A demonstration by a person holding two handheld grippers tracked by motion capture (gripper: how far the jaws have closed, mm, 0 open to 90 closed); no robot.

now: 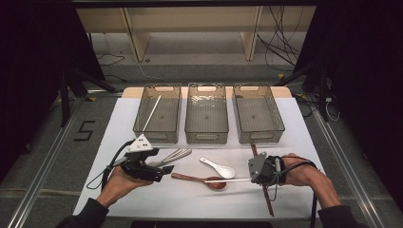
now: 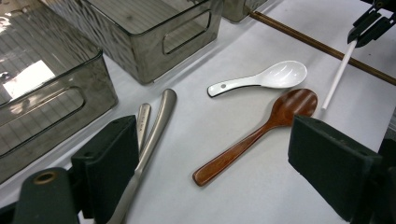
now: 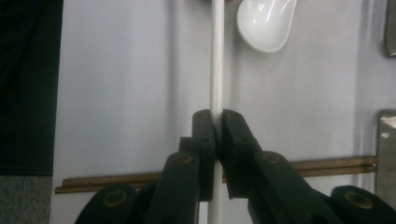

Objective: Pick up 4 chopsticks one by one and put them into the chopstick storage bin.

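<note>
Two jaws of your right gripper (image 3: 215,122) pinch the white chopstick (image 3: 216,70); your left gripper (image 2: 215,172) stands spread over bare table (image 1: 190,194), just beside the wooden spoon (image 2: 261,133).

- White chopstick (image 3: 216,60): smooth, matt, looks plastic.
- White spoon (image 2: 266,79): glossy, ceramic-looking.
- Brown spoon (image 2: 261,133): polished wood, visible grain, slight sheen.
- Brown chopsticks (image 3: 116,181): dull wood.
- Cutlery handles (image 2: 154,135): brushed metal, satin.
- 3 bins (image 1: 206,114): smoky, see-through plastic, rippled walls.
- Jaws: matt black plastic.
- Counter (image 1: 157,194): smooth, matt white.
</note>
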